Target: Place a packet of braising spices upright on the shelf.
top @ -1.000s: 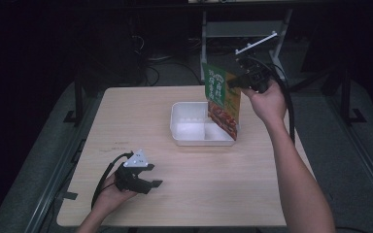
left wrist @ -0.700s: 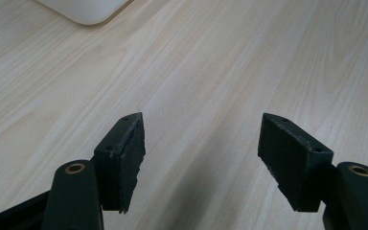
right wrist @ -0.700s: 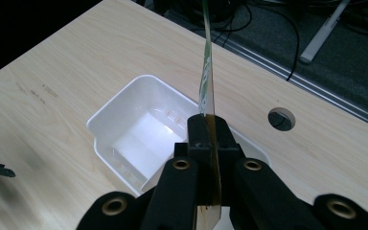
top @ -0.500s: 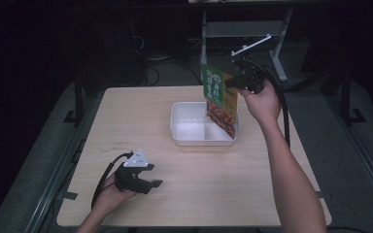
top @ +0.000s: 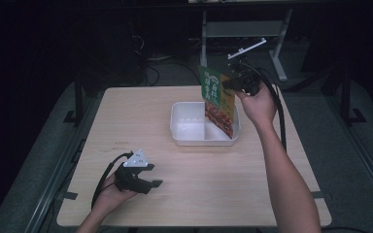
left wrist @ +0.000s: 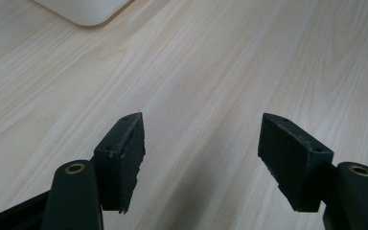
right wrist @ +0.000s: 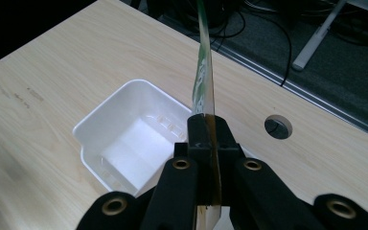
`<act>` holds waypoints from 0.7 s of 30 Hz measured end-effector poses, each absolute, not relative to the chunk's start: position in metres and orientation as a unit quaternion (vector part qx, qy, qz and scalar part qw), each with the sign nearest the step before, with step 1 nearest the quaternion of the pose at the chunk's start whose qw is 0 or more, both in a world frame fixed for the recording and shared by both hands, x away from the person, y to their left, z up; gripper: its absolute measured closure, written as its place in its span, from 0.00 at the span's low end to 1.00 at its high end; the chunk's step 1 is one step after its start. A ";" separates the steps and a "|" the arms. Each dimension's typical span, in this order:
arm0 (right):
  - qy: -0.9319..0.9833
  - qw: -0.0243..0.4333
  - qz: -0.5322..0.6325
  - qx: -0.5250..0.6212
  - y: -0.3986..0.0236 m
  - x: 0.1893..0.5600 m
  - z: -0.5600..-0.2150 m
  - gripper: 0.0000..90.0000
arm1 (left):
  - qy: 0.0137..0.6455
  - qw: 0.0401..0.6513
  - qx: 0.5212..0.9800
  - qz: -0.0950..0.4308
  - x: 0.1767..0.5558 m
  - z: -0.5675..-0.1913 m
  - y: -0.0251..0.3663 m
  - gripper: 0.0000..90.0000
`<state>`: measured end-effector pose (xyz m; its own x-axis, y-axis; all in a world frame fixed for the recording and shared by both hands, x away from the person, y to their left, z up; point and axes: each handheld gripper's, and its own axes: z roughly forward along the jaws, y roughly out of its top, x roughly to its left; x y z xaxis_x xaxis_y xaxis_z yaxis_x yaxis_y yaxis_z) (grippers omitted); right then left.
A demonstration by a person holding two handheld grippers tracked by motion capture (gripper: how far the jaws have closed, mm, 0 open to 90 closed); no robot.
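High view: the right forearm reaches up from the bottom edge, raised above the table (top: 252, 194), with the right hand (top: 257, 103) holding the right gripper (top: 228, 83) at the far side. Its jaws are clamped on the upper edge of a green packet (top: 218, 104), which hangs below the gripper, its lower end inside the white tub (top: 187, 127) (whether it touches the tub floor cannot be told). The left hand (top: 110, 195) lies low at the near left corner, holding the left gripper (top: 154, 176) just over the table, jaws pointing right, well apart from the tub.

Left gripper view: the left gripper (left wrist: 201, 143) has its jaws spread wide with bare tabletop (left wrist: 211, 72) between them; a corner of the tub (left wrist: 84, 9) lies ahead to the left.

Right gripper view: the right gripper (right wrist: 206, 139) is closed on the packet (right wrist: 203, 72), seen edge-on, rising straight ahead of the jaws. The tub (right wrist: 124, 139) sits below and to the left.
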<state>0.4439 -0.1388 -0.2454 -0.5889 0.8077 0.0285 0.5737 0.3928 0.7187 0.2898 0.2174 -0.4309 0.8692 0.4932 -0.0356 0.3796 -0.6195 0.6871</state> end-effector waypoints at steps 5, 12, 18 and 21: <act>0.814 0.163 0.359 0.427 -0.141 0.445 -0.250 1.00 | 0.243 0.362 0.896 0.078 0.290 -0.431 0.217 0.37; 0.813 0.175 0.354 0.427 -0.141 0.446 -0.250 1.00 | 0.242 0.364 0.896 0.076 0.289 -0.431 0.217 0.37; 0.810 0.185 0.352 0.431 -0.141 0.447 -0.251 1.00 | 0.243 0.366 0.895 0.074 0.289 -0.431 0.216 0.37; 0.809 0.187 0.352 0.432 -0.141 0.448 -0.252 1.00 | 0.242 0.365 0.896 0.074 0.289 -0.431 0.217 0.37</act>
